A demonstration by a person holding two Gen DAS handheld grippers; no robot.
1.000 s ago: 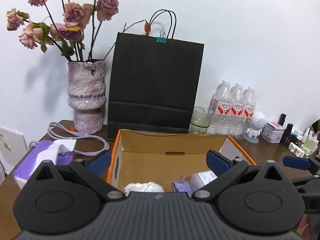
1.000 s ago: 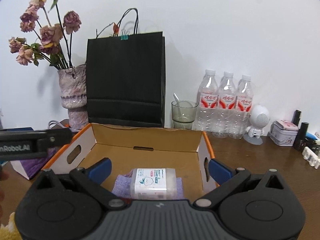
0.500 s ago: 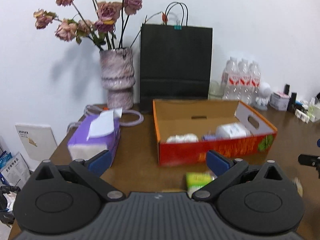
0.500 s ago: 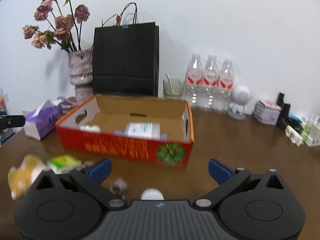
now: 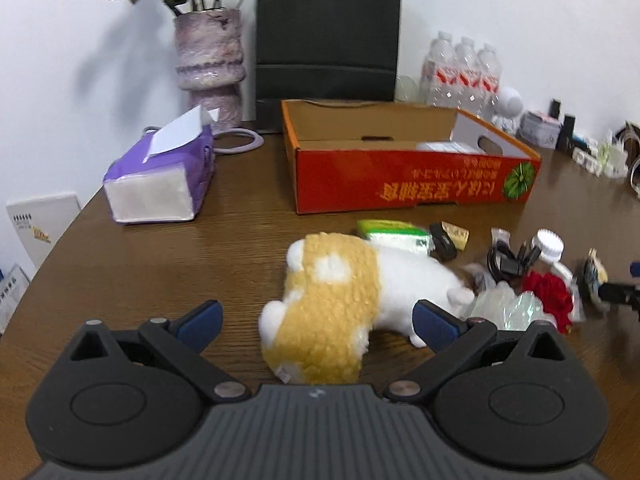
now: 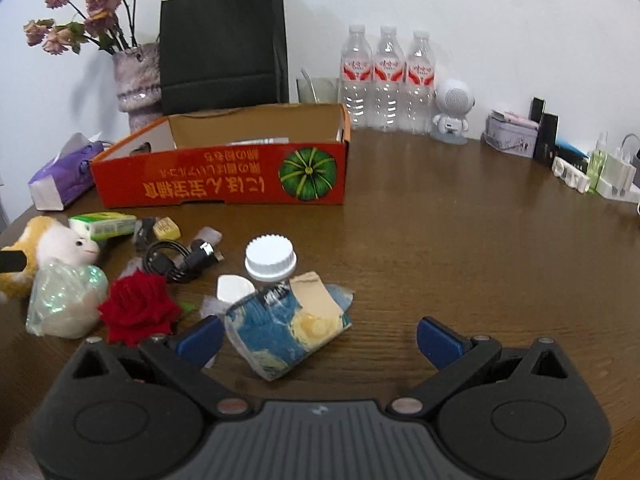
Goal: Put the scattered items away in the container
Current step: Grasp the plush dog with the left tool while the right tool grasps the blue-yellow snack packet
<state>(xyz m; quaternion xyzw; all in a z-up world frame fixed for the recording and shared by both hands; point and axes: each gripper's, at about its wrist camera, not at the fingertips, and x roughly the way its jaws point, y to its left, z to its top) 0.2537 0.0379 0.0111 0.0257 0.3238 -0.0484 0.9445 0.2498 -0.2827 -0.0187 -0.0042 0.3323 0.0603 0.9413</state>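
The red cardboard box (image 5: 412, 184) (image 6: 224, 184) stands open at the back of the table with a white pack inside. In front of it lie scattered items. A yellow-and-white plush toy (image 5: 340, 304) (image 6: 48, 248) sits between the fingers of my open left gripper (image 5: 318, 320). My right gripper (image 6: 320, 336) is open over a blue patterned packet (image 6: 288, 328), with a white-capped bottle (image 6: 271, 258) just beyond. A red rose (image 6: 138, 306), a clear crinkled bag (image 6: 64, 300), a black cable (image 6: 172, 260) and a green tissue pack (image 6: 104, 225) lie to the left.
A purple tissue pack (image 5: 160, 176), a vase of dried flowers (image 5: 210, 60) and a black paper bag (image 5: 328, 32) stand behind the box. Water bottles (image 6: 386, 80), a white speaker figure (image 6: 452, 114) and small cosmetics (image 6: 560, 156) line the back right.
Both grippers pulled back from above the box and came down toward the near table. The scattered items now fill the foreground, with the plush toy and the blue packet between the open fingers.
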